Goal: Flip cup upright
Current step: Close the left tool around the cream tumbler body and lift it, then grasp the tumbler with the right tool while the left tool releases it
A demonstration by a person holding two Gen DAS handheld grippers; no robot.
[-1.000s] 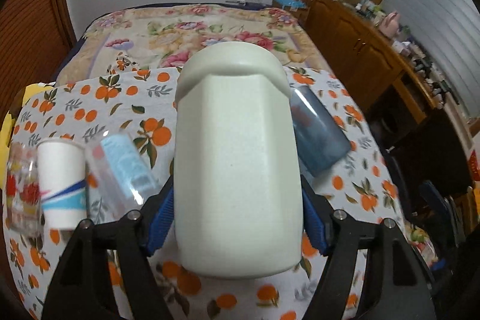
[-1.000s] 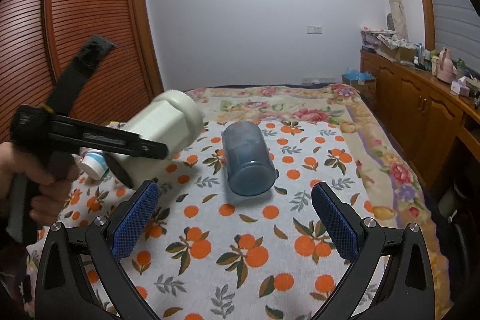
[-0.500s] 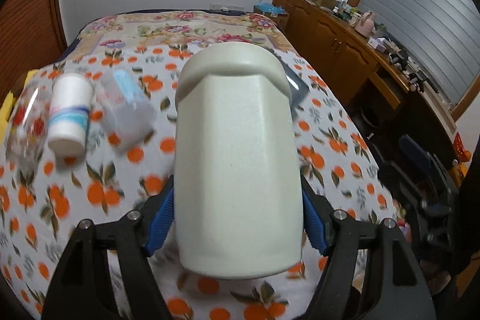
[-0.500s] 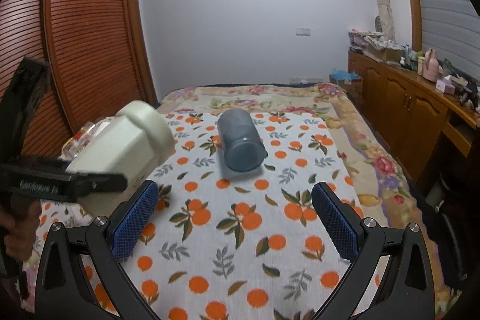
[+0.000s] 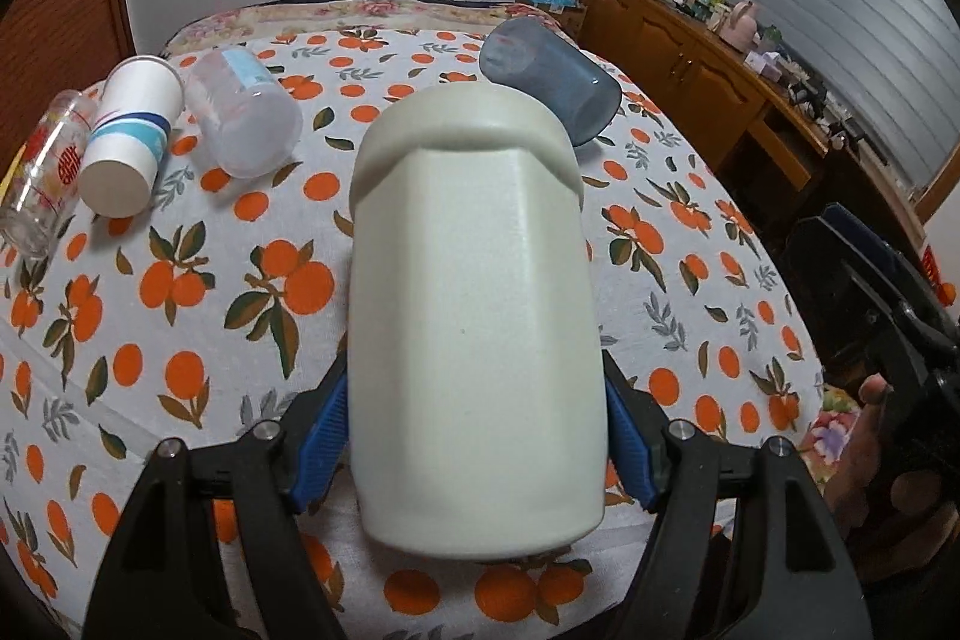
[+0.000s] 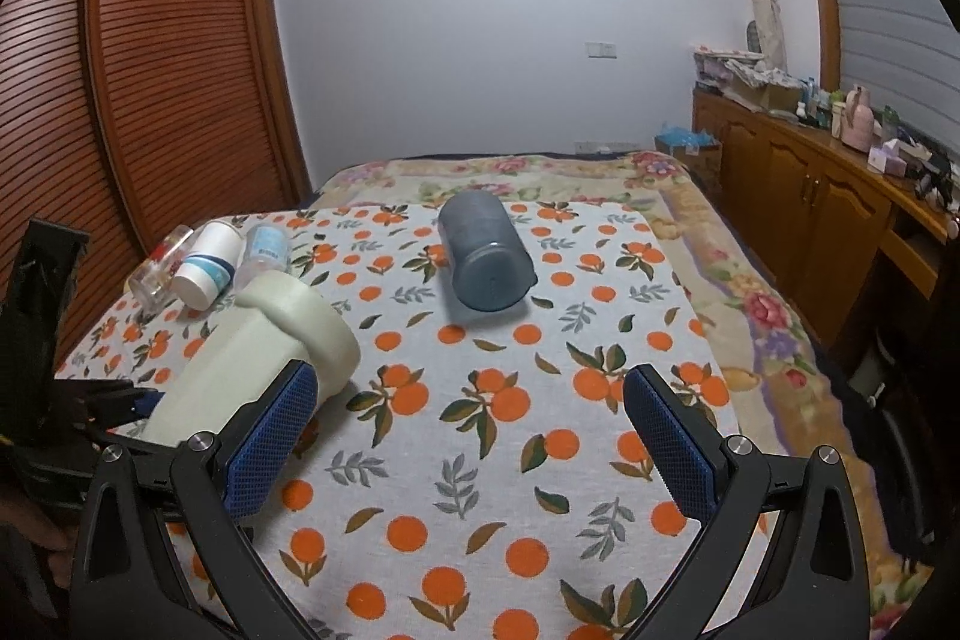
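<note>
Lowered since the earlier frames, the cream cup [image 5: 474, 340] now sits close above the orange-print tablecloth [image 5: 180, 328], where a second ago it was carried high over the table at the left of the right wrist view. In that view the cup [image 6: 264, 346] occupies the lower left, tilted, with its thick rim end pointing up and toward frame centre and its base end toward the left gripper [image 5: 474, 436]. The left gripper is clamped across the cup's lower body, blue pads [image 5: 321, 448] pressed on both sides. Contact between cup and cloth cannot be confirmed. The cup is not yet upright; judged from the tilt, the remaining step is to rotate it onto its base and release. The right gripper [image 6: 474, 436] holds nothing, its jaws spread wide over bare cloth at lower centre. Farther out, a blue tumbler [image 6: 486, 250] lies on its side at mid-frame. A clear plastic cup [image 5: 243, 118], a paper cup [image 5: 129, 136] and a printed glass [image 5: 42, 178] lie on their sides at the upper left of the left wrist view.
</note>
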